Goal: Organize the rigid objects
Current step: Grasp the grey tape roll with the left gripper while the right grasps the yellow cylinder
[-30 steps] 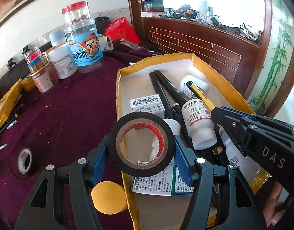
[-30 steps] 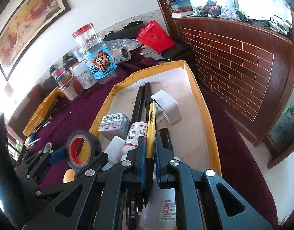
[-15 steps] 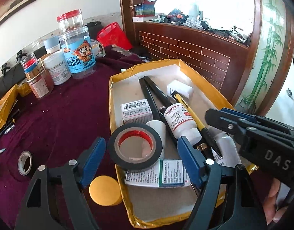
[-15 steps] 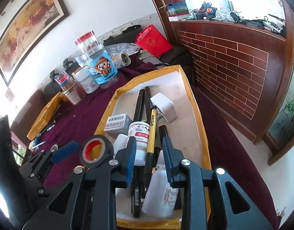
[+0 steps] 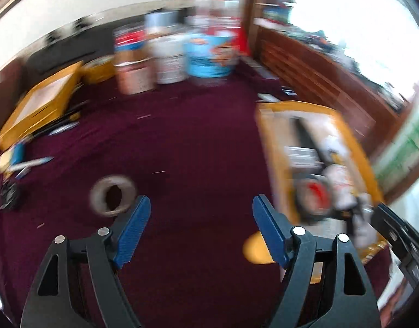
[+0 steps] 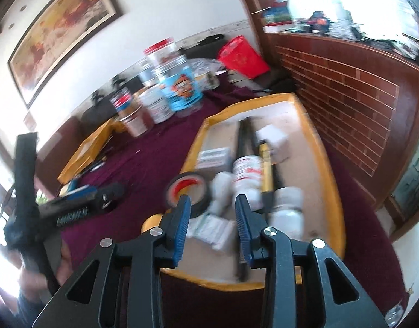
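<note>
maroon cloth [image 5: 198,147] over the whole work surface; white wall with one framed painting [image 6: 64,35] at 10 o'clock in the right view, brick-pattern wood ledge [image 6: 346,90] at 2 o'clock. both views motion-blurred, the left one heavily.

grippers, 2: left gripper [image 5: 201,229] spread wide over bare cloth, nothing between the blue pads [image 5: 132,229]. right gripper [image 6: 210,227] parted to a moderate gap, empty, poised over the near end of the tray.

trays, 2: large yellow-rimmed tray [image 6: 329,164] at 3 o'clock of the left view, centre of the right view; second yellow tray [image 5: 45,104] at 9 to 10 o'clock of the left view, contents not legible.

large tray contents: black tape roll with red core [image 6: 187,188], 1, at the near left edge; white bottles [image 6: 247,172], at least 3, exact count unclear in the blur; yellow pen [image 6: 266,169], 1; long black rods [image 6: 245,139], 2; small white boxes [image 6: 272,139], 2; flat paper packet [image 6: 212,227], 1, under the right gripper.

loose on cloth: grey tape roll [image 5: 111,194], 1, just beyond the left pad; yellow disc [image 5: 255,248], 1, beside the tray's near left corner; pens [image 5: 31,164] at 9 o'clock, count unclear.

jars [image 6: 182,87], about 5, clustered at 12 o'clock; red bag [image 6: 242,57], 1, behind.
</note>
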The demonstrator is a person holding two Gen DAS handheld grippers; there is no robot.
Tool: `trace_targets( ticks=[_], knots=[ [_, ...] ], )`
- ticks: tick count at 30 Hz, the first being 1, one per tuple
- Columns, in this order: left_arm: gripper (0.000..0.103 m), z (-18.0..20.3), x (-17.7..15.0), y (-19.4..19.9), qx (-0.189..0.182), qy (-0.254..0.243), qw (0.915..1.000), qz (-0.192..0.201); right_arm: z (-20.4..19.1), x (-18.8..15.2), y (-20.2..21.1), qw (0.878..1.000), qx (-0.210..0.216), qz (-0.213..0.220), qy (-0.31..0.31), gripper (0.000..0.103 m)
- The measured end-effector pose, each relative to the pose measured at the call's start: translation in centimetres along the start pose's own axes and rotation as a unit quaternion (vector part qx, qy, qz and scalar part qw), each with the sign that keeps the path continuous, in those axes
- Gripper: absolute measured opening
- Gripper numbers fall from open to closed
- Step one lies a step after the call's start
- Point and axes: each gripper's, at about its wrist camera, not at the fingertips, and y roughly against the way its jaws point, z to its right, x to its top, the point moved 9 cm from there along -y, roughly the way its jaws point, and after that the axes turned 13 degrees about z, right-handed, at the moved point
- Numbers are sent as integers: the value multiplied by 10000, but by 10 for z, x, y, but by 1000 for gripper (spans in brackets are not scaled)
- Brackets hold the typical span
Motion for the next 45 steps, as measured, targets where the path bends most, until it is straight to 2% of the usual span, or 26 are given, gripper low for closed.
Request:
trace_targets(
  ticks=[2, 4, 8, 12, 17, 22, 29, 33, 35, 37, 40, 41, 43, 45],
  knots=[
    [77, -33, -2, -5, 307, 342, 9989, -70, -16, -6, -3, 9998, 120, -90, 114, 31],
    [77, -58, -4, -14, 383, 681, 9968, -138, -33, -13, -6, 9993, 235, -186, 238, 31],
    [77, -91, -11, -37, 716, 789, 9940, -256, -61, -28, -11, 9974, 396, -355, 484, 36],
    [77, -90, -18, -55, 415, 844, 9944, -474, -73, -38, -16, 9965, 439, -442, 558, 40],
    [77, -85, -17, -68, 612, 575, 9957, -399, -86, -51, -21, 9937, 522, -623, 769, 40],
    [77, -96, -22, -86, 778, 645, 9938, -462, -101, -69, -32, 9886, 515, -850, 1134, 40],
    [75, -100, -21, -87, 845, 531, 9942, -397, -105, -65, -65, 9764, 2, -890, 1967, 43],
    [74, -101, -23, -86, 856, 465, 9943, -432, -100, -66, -89, 9670, -279, -1114, 2273, 47],
    [74, -98, -23, -85, 890, 397, 9943, -443, -101, -70, -90, 9690, -206, -1214, 2140, 53],
    [74, -99, -24, -85, 898, 397, 9942, -442, -108, -76, -83, 9731, 85, -1327, 1880, 58],
    [74, -99, -24, -85, 899, 390, 9942, -444, -128, -84, -62, 9735, 1150, -1570, 1202, 58],
    [74, -99, -24, -85, 893, 393, 9942, -443, -130, -85, -57, 9727, 1323, -1595, 1049, 58],
    [74, -99, -24, -85, 892, 383, 9943, -442, -127, -80, -48, 9755, 1331, -1462, 965, 58],
    [71, -100, -24, -84, 896, 384, 9943, -430, -118, -79, -47, 9787, 1039, -1331, 1169, 58]
  ],
)
